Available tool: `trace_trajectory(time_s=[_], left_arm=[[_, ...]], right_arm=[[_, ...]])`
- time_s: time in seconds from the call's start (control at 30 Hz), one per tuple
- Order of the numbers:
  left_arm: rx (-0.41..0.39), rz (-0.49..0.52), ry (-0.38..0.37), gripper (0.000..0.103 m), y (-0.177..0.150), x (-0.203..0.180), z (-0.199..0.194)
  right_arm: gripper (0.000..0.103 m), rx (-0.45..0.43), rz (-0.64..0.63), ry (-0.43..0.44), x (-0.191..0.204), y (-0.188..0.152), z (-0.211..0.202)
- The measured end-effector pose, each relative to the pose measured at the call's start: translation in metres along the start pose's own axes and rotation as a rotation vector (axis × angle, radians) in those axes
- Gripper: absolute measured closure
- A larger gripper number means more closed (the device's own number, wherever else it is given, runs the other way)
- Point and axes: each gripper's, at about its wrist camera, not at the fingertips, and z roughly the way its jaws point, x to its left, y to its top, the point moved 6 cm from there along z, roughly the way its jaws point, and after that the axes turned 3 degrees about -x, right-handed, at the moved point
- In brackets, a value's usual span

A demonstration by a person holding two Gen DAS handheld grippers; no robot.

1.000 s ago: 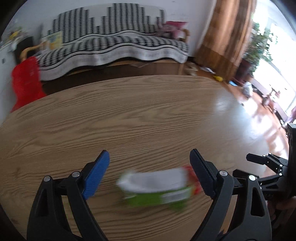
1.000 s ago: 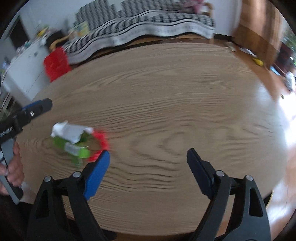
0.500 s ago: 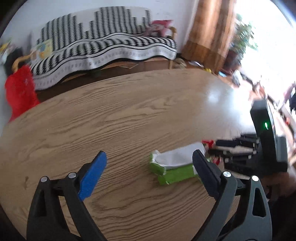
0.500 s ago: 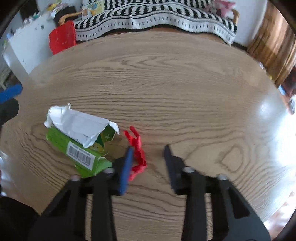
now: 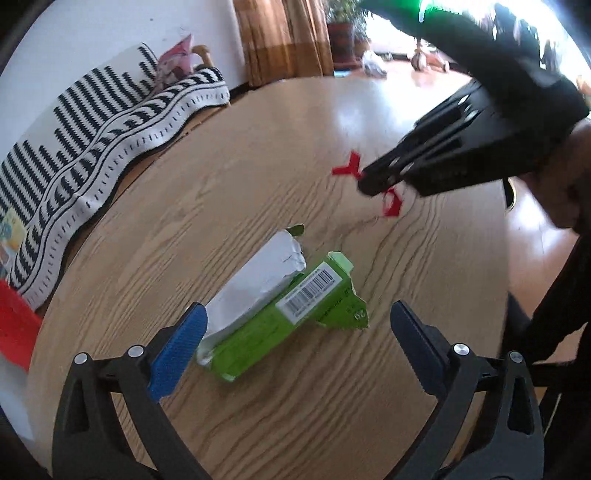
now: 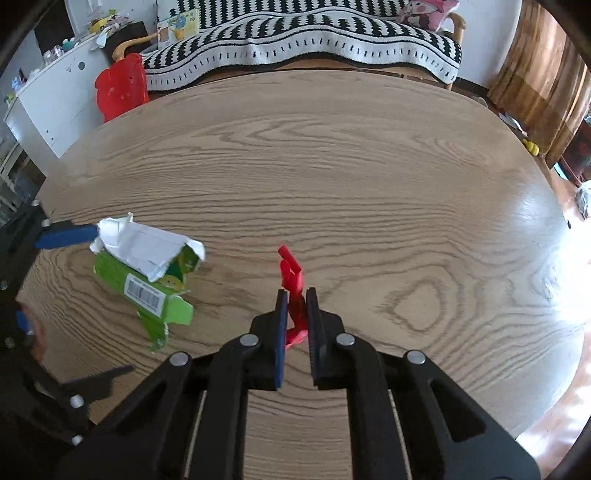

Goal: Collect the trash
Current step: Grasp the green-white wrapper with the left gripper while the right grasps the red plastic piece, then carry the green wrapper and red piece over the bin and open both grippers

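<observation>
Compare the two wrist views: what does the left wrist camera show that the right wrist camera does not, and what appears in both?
Only the left view shows the left gripper open around the green carton. Only the right view shows the right gripper shut on the red scrap, plus a red chair. Both show carton, scrap, wooden table and striped sofa.

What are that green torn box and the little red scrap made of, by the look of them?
The green box looks like thin printed cardboard: matte white inside, ragged torn edges, flat creased flaps. The red scrap, pinched in the right claw, looks like a thin, twisted plastic or foil strip; I can't tell which.
</observation>
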Motion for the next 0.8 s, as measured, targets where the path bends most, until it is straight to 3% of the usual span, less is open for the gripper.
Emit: trace_trajectory(time_s=[0.2, 0.37, 0.47, 0.5, 0.53, 0.6, 0.77, 0.8], left_arm=[[0.062, -0.036, 0.049, 0.006, -0.001, 0.022, 0.03], [0.079, -0.169, 0.039, 0.009, 0.004, 0.041, 0.041], [0.091, -0.221, 0.063, 0.027, 0.011, 0.048, 0.043], [0.093, -0.239, 0.062, 0.041, 0.013, 0.049, 0.043], [0.1, -0.265, 0.058, 0.046, 0.014, 0.052, 0.043], [0.108, -0.317, 0.038, 0.052, 0.018, 0.055, 0.045], [0.122, -0.329, 0.069, 0.069, 0.034, 0.049, 0.05], [0.12, -0.352, 0.063, 0.077, 0.039, 0.049, 0.05]], right_arm=[[0.092, -0.002, 0.008, -0.003, -0.013, -0.01, -0.012], [0.092, -0.012, 0.036, -0.015, -0.033, -0.017, -0.025], [0.092, -0.013, 0.062, -0.018, -0.047, -0.024, -0.031], [0.092, -0.013, 0.069, -0.019, -0.051, -0.026, -0.033], [0.092, -0.014, 0.076, -0.024, -0.057, -0.029, -0.035], [0.092, -0.015, 0.087, -0.032, -0.066, -0.035, -0.04], [0.092, -0.026, 0.116, -0.049, -0.087, -0.049, -0.055], [0.092, -0.031, 0.125, -0.052, -0.094, -0.052, -0.06]])
